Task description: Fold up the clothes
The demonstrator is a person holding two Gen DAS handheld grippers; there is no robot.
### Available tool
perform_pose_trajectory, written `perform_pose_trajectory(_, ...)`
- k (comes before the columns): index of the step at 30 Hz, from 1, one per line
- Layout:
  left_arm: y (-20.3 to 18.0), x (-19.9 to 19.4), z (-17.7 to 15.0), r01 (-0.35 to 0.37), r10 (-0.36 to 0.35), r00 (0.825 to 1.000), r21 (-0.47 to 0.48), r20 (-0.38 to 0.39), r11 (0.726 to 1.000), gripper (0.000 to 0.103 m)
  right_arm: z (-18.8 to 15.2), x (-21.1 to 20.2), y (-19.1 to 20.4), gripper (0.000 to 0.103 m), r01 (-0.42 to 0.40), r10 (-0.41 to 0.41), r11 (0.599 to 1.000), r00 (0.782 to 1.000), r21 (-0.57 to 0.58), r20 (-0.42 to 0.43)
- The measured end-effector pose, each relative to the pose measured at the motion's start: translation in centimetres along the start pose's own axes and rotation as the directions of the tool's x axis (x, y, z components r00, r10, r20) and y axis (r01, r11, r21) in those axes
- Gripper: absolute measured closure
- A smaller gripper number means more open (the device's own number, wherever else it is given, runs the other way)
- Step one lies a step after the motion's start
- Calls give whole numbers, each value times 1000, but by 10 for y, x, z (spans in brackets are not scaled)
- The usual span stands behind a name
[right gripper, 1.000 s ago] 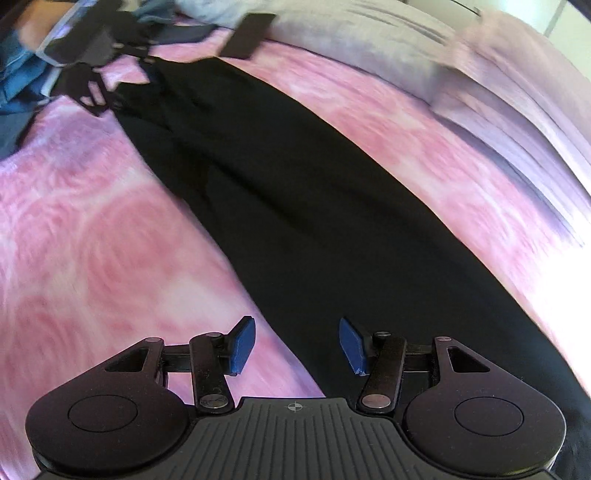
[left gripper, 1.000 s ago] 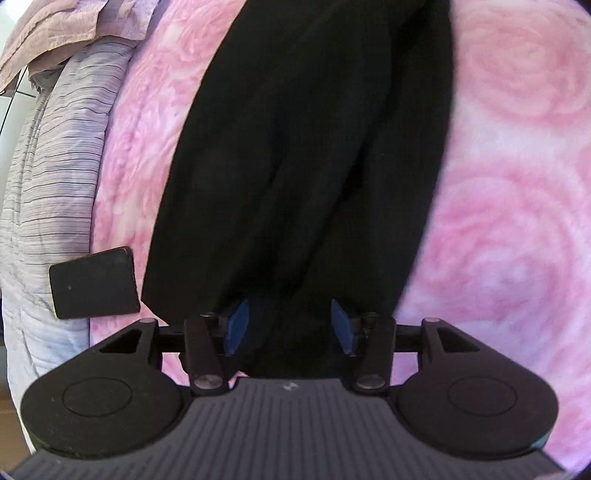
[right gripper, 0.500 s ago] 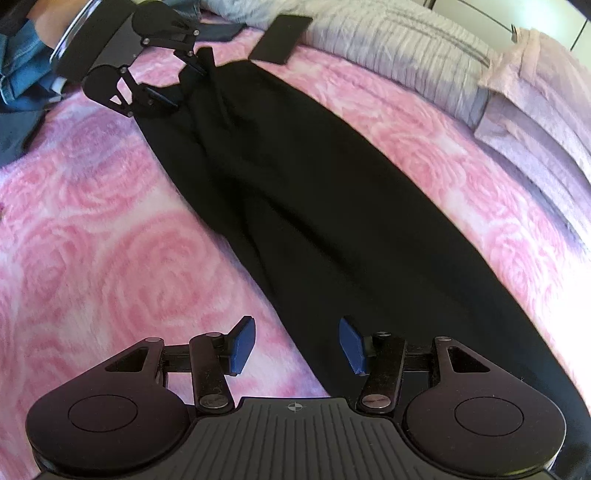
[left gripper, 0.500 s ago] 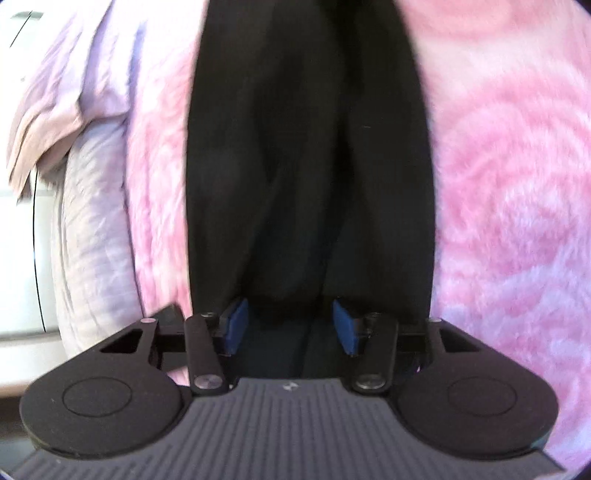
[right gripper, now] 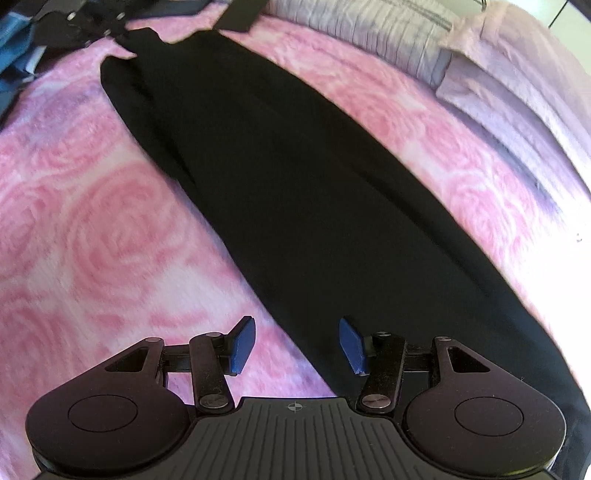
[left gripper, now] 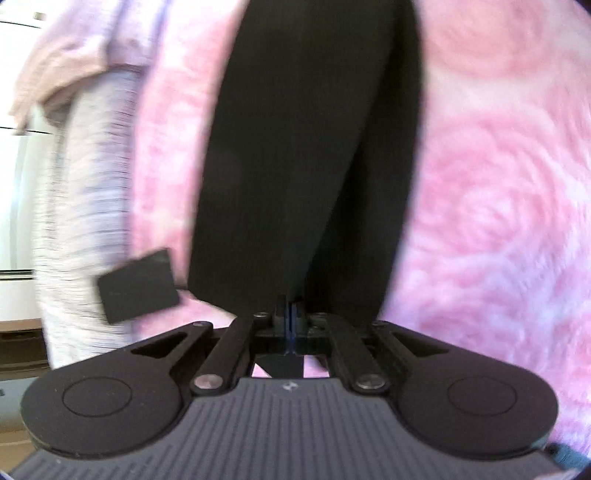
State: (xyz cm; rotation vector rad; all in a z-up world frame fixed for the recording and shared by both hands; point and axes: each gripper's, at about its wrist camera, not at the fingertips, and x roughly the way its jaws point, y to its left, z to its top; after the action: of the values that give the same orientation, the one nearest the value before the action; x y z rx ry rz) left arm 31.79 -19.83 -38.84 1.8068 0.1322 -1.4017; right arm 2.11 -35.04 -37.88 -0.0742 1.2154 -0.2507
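Observation:
A long black garment (right gripper: 295, 177) lies stretched out on a pink rose-patterned blanket (right gripper: 92, 221). It also shows in the left wrist view (left gripper: 306, 147). My left gripper (left gripper: 289, 314) is shut on the garment's near end and holds it slightly lifted. In the right wrist view the left gripper (right gripper: 92, 22) sits at the garment's far end, top left. My right gripper (right gripper: 295, 343) is open and empty, hovering over the garment's other end, its blue pads (right gripper: 243, 343) straddling the garment's left edge.
A flat black rectangular object (left gripper: 138, 286) lies at the blanket's edge beside the garment, also seen in the right wrist view (right gripper: 240, 16). A striped lilac duvet (right gripper: 369, 22) and pillows (right gripper: 517, 74) lie along the far side. Blue clothing (right gripper: 14, 48) lies at top left.
My left gripper has closed on the garment's end and lifted it. My right gripper stays open over the other end, shifted only slightly.

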Motion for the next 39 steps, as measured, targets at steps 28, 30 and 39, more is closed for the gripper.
perform_pose_trajectory(28,-6,-19,-32,35,-40,994,-50,-105,998,99,-1,4,-11,49,-2,6,996,999,93,-40)
perform_pose_trajectory(30,-1,-28,-32,19,-27,995,-75,-95,997,97,-7,5,-19,49,19,-13,992,999,124,-50)
perform_pose_trajectory(39,-15,-75,59,50,-32,981,-91,192,995,77,-59,-12,-61,49,237,-210,930,970,282,-121)
